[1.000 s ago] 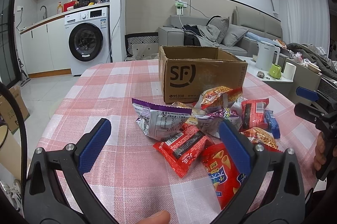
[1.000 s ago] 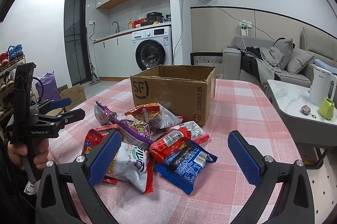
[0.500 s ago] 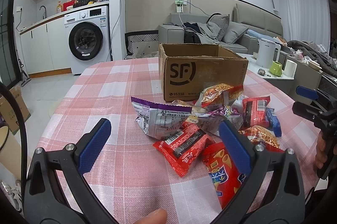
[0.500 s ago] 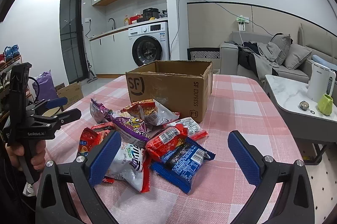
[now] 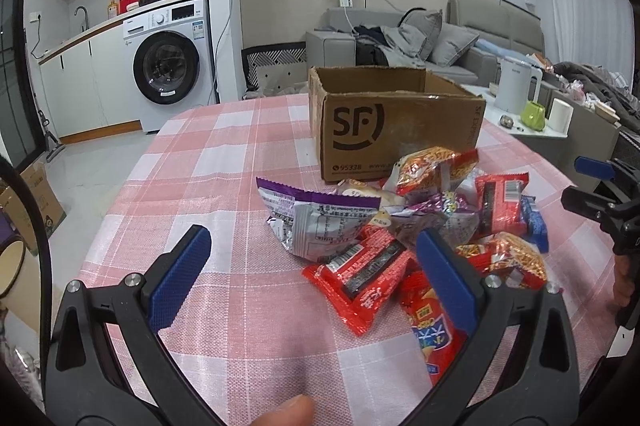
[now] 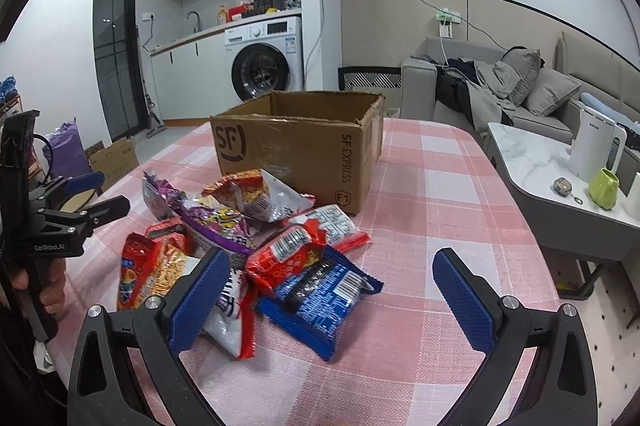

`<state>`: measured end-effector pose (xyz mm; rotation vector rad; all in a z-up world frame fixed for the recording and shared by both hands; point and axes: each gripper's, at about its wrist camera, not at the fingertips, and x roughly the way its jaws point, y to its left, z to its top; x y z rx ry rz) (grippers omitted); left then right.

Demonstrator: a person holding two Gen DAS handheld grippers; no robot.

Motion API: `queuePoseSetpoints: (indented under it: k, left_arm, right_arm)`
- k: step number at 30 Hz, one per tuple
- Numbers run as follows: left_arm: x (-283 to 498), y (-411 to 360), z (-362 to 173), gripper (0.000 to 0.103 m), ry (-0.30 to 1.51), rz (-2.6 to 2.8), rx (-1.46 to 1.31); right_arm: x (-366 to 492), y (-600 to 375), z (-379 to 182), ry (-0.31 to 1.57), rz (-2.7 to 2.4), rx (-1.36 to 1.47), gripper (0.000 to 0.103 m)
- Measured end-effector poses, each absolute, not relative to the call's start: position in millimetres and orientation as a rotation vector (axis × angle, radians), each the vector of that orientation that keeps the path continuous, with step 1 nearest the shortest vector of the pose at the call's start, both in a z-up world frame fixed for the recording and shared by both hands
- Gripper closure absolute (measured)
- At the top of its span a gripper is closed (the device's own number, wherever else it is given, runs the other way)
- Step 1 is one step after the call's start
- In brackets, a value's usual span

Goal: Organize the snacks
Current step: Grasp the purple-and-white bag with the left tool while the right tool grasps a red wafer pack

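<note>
A heap of snack packets lies on the pink checked tablecloth (image 5: 224,161) in front of an open cardboard box (image 5: 392,129) marked SF. In the left wrist view a red packet (image 5: 360,278) and a purple-topped silver bag (image 5: 316,218) lie nearest. My left gripper (image 5: 316,278) hangs open just short of the red packet, holding nothing. In the right wrist view the cardboard box (image 6: 304,141) stands behind a blue packet (image 6: 324,298) and a red packet (image 6: 296,254). My right gripper (image 6: 336,298) is open and empty, low over the blue packet.
A washing machine (image 5: 172,69) and kitchen counter stand behind the table on the left. A grey sofa (image 6: 516,93) and a marble side table (image 6: 560,193) with a kettle and green cup are at the right. A cardboard box (image 6: 116,161) sits on the floor.
Both grippers have edged forward and slightly lower toward the packets. The right gripper's view has drifted a little to the right. Nothing was grasped.
</note>
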<state>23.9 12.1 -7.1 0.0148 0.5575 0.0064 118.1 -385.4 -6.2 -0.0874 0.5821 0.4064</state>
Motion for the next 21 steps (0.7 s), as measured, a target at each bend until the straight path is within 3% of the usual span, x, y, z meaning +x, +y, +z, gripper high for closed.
queuePoseSetpoints:
  k: [21]
  left_arm:
    - [83.7,18.9,-22.3,0.001,0.707,0.016,-0.02]
  right_arm:
    - [147.2,-379.7,-30.7,0.772,0.451,-0.071,0.0]
